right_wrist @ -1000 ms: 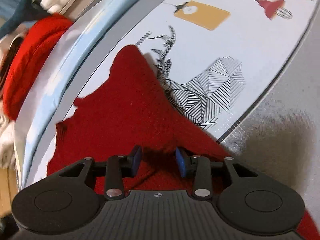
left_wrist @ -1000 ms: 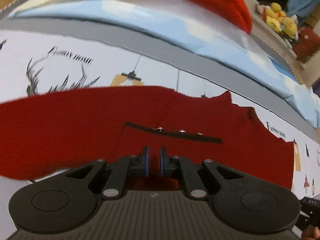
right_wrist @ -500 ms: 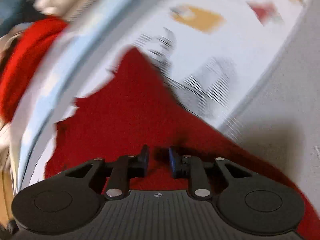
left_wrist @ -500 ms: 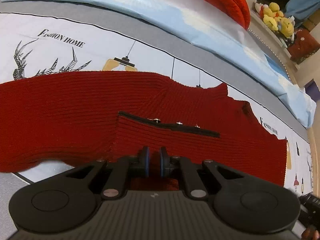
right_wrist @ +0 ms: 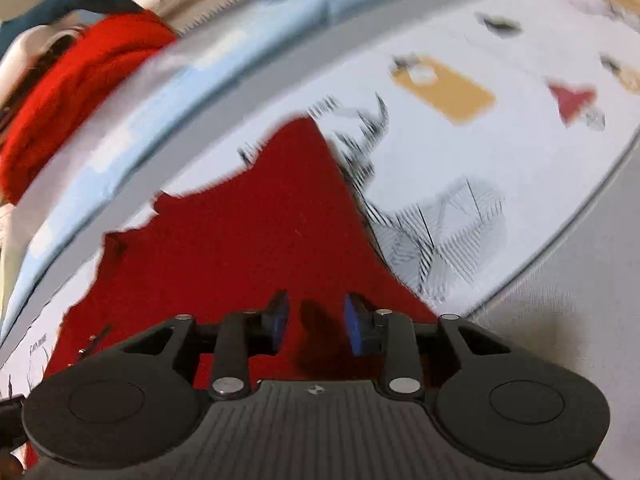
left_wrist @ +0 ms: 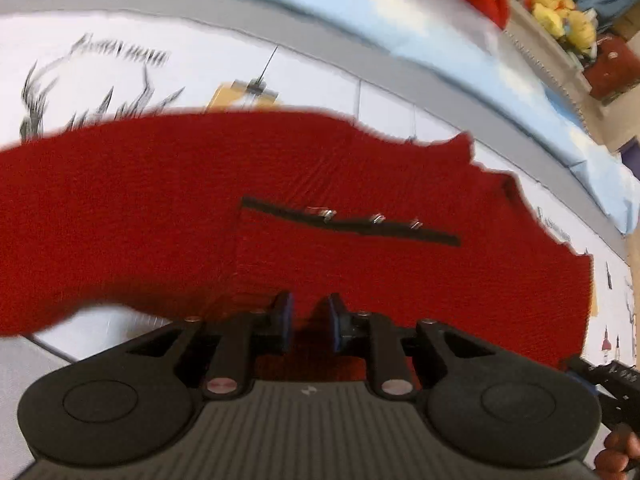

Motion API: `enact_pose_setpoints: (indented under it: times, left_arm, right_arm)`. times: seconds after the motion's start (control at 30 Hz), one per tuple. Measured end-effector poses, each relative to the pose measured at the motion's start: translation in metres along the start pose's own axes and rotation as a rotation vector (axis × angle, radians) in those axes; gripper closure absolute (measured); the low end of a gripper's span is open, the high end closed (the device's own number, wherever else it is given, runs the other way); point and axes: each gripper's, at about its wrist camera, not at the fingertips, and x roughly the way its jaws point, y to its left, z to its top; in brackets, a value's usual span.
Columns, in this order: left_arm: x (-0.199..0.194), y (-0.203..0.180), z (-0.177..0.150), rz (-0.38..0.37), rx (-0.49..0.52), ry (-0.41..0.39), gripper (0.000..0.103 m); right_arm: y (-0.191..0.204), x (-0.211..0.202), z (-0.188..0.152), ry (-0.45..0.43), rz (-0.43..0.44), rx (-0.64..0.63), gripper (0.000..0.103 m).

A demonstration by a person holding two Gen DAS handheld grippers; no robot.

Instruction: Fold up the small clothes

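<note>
A red knit garment (left_wrist: 160, 208) lies spread flat on a printed white bedsheet (left_wrist: 180, 80). A black strip with metal snaps (left_wrist: 352, 224) crosses its middle. My left gripper (left_wrist: 308, 320) hovers over the garment's near edge. Its jaws are opening, with red knit showing in the narrow gap and the pads no longer pressing it. In the right wrist view the garment (right_wrist: 240, 248) runs up to a pointed corner. My right gripper (right_wrist: 316, 320) is over its near part. Its jaws are also opening, and a dark raised fold of knit stands loose between the blue pads (right_wrist: 354, 328).
A heap of brighter red knit (right_wrist: 80, 80) rests on a light blue cover (left_wrist: 360, 12) beyond the sheet. Yellow plush toys (left_wrist: 560, 12) sit at the far right. Plain grey fabric (right_wrist: 560, 300) borders the sheet. A hand's fingers (left_wrist: 616, 452) show at the lower right.
The left jaws, shut a moment ago, have parted a little. The right jaws narrowed, then spread wider again, and the right view has rolled. The garment stays flat on the sheet.
</note>
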Motion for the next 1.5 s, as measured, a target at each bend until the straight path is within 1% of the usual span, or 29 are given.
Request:
enact_pose_setpoints:
  times: [0.03, 0.07, 0.13, 0.23, 0.33, 0.4, 0.47, 0.5, 0.6, 0.63, 0.7, 0.77, 0.87, 0.93, 0.97, 1.03, 1.07, 1.1, 1.13, 1.2, 1.27, 1.33, 1.43, 1.5]
  left_arm:
    - [-0.004, 0.002, 0.002, -0.008, -0.017, -0.004, 0.083]
    - [-0.009, 0.003, 0.005, -0.015, -0.030, -0.014, 0.083]
    - [-0.025, 0.006, 0.010, -0.024, -0.041, -0.064, 0.082]
    - [-0.040, 0.018, 0.016, 0.021, -0.076, -0.110, 0.082]
    - [-0.051, 0.048, 0.021, 0.089, -0.167, -0.135, 0.079]
    - [-0.059, 0.077, 0.022, 0.143, -0.258, -0.152, 0.075]
    - [-0.068, 0.111, 0.023, 0.195, -0.359, -0.168, 0.072]
    - [-0.073, 0.128, 0.022, 0.223, -0.401, -0.174, 0.070]
    - [-0.089, 0.184, 0.015, 0.329, -0.557, -0.195, 0.065]
    - [-0.094, 0.200, 0.012, 0.355, -0.603, -0.197, 0.063]
    - [-0.103, 0.230, 0.004, 0.399, -0.695, -0.192, 0.063]
    - [-0.107, 0.255, -0.003, 0.414, -0.772, -0.165, 0.063]
    - [-0.107, 0.278, -0.014, 0.408, -0.860, -0.124, 0.062]
    - [-0.107, 0.289, -0.018, 0.370, -0.901, -0.134, 0.061]
    - [-0.108, 0.291, -0.021, 0.360, -0.912, -0.153, 0.061]
    - [-0.111, 0.296, -0.021, 0.340, -0.916, -0.186, 0.062]
    - [-0.110, 0.298, -0.017, 0.338, -0.917, -0.187, 0.062]
    - [-0.110, 0.297, -0.016, 0.346, -0.914, -0.192, 0.073]
    - [-0.111, 0.295, -0.015, 0.361, -0.905, -0.201, 0.086]
    - [-0.113, 0.289, -0.011, 0.385, -0.863, -0.235, 0.089]
    - [-0.122, 0.266, -0.001, 0.430, -0.761, -0.305, 0.090]
    - [-0.134, 0.239, 0.011, 0.442, -0.649, -0.390, 0.090]
    - [-0.140, 0.198, 0.022, 0.396, -0.521, -0.467, 0.091]
    - [-0.137, 0.164, 0.027, 0.375, -0.412, -0.508, 0.091]
  right_arm:
    - [-0.006, 0.003, 0.000, 0.025, 0.009, 0.040, 0.073]
    - [-0.006, 0.002, 0.001, 0.025, 0.009, 0.055, 0.073]
    - [0.005, -0.007, 0.004, 0.005, -0.005, 0.015, 0.070]
    - [0.019, -0.022, 0.004, -0.031, 0.017, -0.035, 0.068]
    - [0.031, -0.031, 0.001, -0.036, 0.048, -0.078, 0.066]
    - [0.039, -0.033, -0.002, -0.035, 0.045, -0.114, 0.065]
    - [0.045, -0.034, -0.005, -0.027, 0.047, -0.130, 0.065]
    - [0.046, -0.035, -0.007, -0.024, 0.051, -0.132, 0.065]
    - [0.053, -0.039, -0.010, -0.022, 0.056, -0.142, 0.065]
    - [0.056, -0.039, -0.012, -0.022, 0.058, -0.145, 0.065]
    - [0.062, -0.041, -0.014, -0.026, 0.066, -0.156, 0.065]
    - [0.067, -0.043, -0.018, -0.027, 0.067, -0.173, 0.065]
    - [0.071, -0.045, -0.022, -0.023, 0.068, -0.181, 0.065]
    - [0.072, -0.045, -0.023, -0.020, 0.065, -0.185, 0.065]
    - [0.073, -0.045, -0.024, -0.019, 0.064, -0.186, 0.065]
    - [0.074, -0.046, -0.025, -0.021, 0.062, -0.189, 0.065]
    - [0.074, -0.046, -0.025, -0.021, 0.061, -0.191, 0.065]
    - [0.074, -0.046, -0.026, -0.020, 0.060, -0.193, 0.065]
    - [0.074, -0.045, -0.027, -0.018, 0.057, -0.194, 0.065]
    - [0.074, -0.044, -0.028, -0.013, 0.056, -0.195, 0.065]
    - [0.074, -0.043, -0.029, -0.010, 0.056, -0.197, 0.065]
    - [0.073, -0.044, -0.028, -0.010, 0.058, -0.200, 0.065]
    - [0.069, -0.045, -0.027, -0.010, 0.059, -0.197, 0.065]
    - [0.065, -0.045, -0.026, -0.008, 0.058, -0.193, 0.065]
